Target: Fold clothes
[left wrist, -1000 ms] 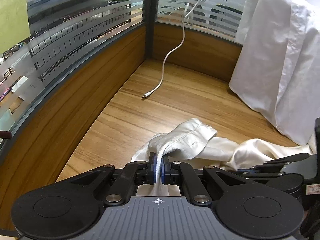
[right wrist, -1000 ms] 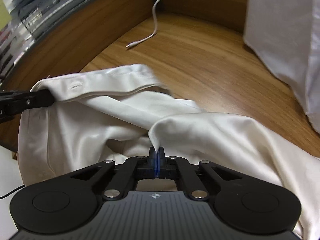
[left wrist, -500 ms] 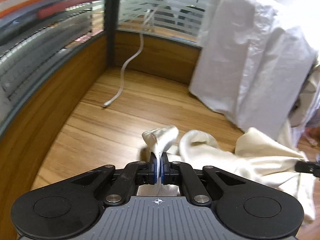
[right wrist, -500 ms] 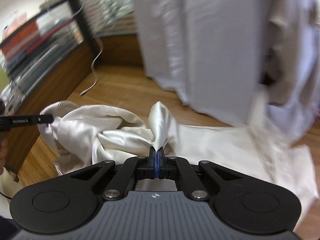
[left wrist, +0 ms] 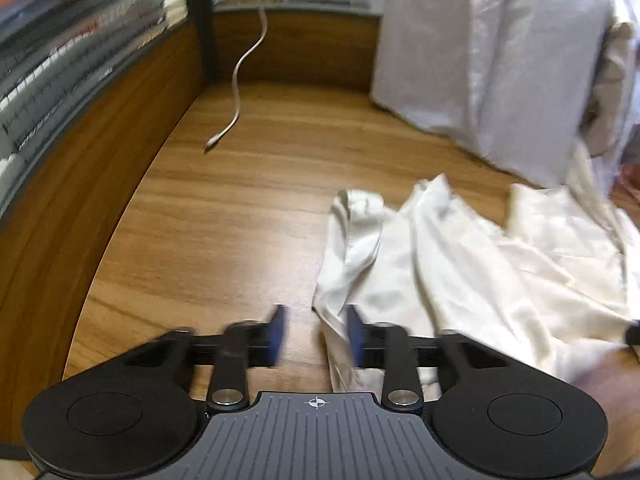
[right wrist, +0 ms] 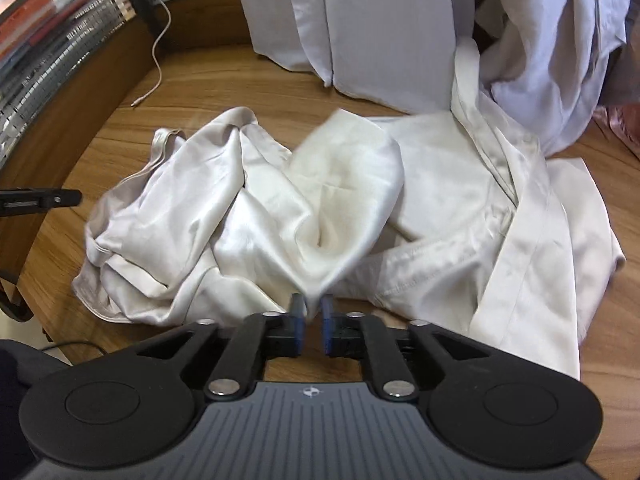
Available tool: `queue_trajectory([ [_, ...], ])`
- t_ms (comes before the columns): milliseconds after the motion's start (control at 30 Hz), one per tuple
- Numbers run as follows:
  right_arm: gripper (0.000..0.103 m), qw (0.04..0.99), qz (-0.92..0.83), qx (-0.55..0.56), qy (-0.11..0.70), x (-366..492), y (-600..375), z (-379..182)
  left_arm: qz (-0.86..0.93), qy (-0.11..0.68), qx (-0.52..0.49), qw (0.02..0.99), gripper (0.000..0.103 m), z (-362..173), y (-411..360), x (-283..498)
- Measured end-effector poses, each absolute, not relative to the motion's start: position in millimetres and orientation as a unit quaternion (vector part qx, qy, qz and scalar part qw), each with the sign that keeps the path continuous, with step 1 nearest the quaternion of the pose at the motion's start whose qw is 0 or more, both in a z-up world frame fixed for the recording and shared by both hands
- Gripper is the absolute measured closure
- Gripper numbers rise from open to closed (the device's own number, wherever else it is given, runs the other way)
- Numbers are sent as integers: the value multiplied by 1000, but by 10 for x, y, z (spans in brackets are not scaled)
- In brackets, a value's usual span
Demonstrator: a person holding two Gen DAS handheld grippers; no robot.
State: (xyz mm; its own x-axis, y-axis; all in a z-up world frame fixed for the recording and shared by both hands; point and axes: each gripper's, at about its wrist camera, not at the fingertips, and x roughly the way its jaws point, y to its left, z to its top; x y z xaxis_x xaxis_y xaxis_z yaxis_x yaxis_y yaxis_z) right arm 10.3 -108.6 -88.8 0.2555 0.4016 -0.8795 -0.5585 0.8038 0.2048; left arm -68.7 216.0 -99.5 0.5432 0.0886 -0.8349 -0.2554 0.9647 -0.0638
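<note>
Both grippers have let go since half a second ago, when each was pinched on a fold of cloth. Left gripper (left wrist: 316, 334) now stands with its blue pads well apart, motion-blurred, a strip of the garment's edge lying between them but not clamped. Right gripper (right wrist: 311, 322) shows a narrower gap, and a pointed peak of fabric sits just at the opening, loose or barely touching; cannot tell which. Cream satin shirt (right wrist: 304, 200) lies on the wooden desk (left wrist: 224, 216) in a crumpled heap: left half bunched into deep, glossy ridges, right half flatter, with a stitched hem and a placket or collar band running up toward the back. Sheen and soft drape suggest slippery cloth that will slide out of shallow pinches. No tidy fold is visible, so the shirt reads as dropped for spreading or re-gripping rather than folded. Judging by that, the step in hand is laying out; next move likely calls for finding two true edges, such as hem corners or shoulders, and pulling them apart to flatten the cloth. Farther back, a white cable (left wrist: 236, 100) trails across the desk, and white draped cloth (right wrist: 360, 28) hangs behind the shirt, against the wooden partition.
</note>
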Motion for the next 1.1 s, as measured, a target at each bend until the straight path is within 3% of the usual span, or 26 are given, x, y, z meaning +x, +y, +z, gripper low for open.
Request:
queue_trajectory([
  [200, 71, 795, 302, -106, 515, 128, -1255, -944, -41, 468, -58, 881, 48, -942, 1794, -680],
  [367, 68, 799, 284, -147, 510, 213, -1478, -1090, -110, 485, -17, 868, 44, -1111, 1352, -641],
  [533, 44, 807, 256, -177, 502, 367, -1685, -1235, -95, 503, 20, 859, 45, -1395, 1081, -534],
  [567, 41, 810, 248, -179, 500, 419, -1722, -1261, -90, 502, 25, 860, 47, -1429, 1056, -515],
  [600, 37, 813, 242, -174, 500, 491, -1749, -1278, -85, 502, 31, 860, 68, -1462, 1029, -497],
  [633, 37, 815, 237, -170, 501, 563, -1777, -1294, -79, 502, 33, 860, 100, -1481, 1028, -487],
  [1033, 37, 820, 216, -135, 513, 1193, -1911, -1488, 201, 457, -83, 862, 101, -820, 1804, -650],
  [1067, 40, 820, 214, -133, 514, 1222, -1930, -1499, 224, 456, -73, 858, 100, -801, 1842, -668],
  [1100, 66, 820, 211, -131, 515, 1250, -1952, -1508, 243, 455, -63, 854, 100, -786, 1875, -683],
])
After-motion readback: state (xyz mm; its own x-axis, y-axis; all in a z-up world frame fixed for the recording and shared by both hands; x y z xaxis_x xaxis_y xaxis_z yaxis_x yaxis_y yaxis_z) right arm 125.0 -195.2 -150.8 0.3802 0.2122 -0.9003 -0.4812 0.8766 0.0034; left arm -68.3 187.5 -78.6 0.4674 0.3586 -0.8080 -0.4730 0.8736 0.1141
